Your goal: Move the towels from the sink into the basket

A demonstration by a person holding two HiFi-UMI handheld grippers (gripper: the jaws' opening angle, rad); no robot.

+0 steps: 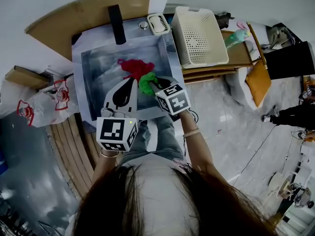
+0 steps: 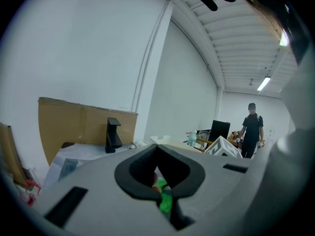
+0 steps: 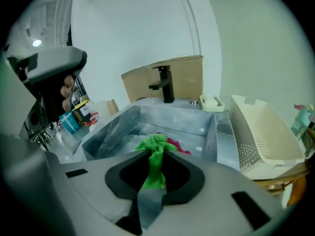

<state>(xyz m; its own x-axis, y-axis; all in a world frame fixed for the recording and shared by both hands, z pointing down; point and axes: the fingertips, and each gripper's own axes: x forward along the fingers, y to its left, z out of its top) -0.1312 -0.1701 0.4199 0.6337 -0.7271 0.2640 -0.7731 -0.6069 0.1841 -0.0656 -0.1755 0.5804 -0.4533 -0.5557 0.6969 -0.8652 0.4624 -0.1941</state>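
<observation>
A steel sink (image 1: 93, 63) holds a red towel (image 1: 134, 67). My right gripper (image 1: 153, 86) is shut on a green towel (image 1: 146, 82), which hangs bunched from the jaws above the basin. In the right gripper view the green towel (image 3: 155, 144) is pinched between the jaws (image 3: 156, 152), with the red towel (image 3: 176, 145) lying behind it in the sink (image 3: 219, 132). My left gripper (image 1: 131, 81) is just left of the green towel, its jaws together on nothing. Green cloth (image 2: 165, 200) shows through the loop of the left gripper (image 2: 158, 146). The white perforated basket (image 1: 199, 33) stands right of the sink.
A black faucet (image 1: 116, 23) and a soap dish (image 1: 158, 23) sit on the sink's back rim, with a cardboard panel (image 1: 88, 9) behind. The basket rests on a wooden stand (image 1: 236, 58). Plastic bag (image 1: 47, 104) at left. A person (image 2: 252, 129) stands far off.
</observation>
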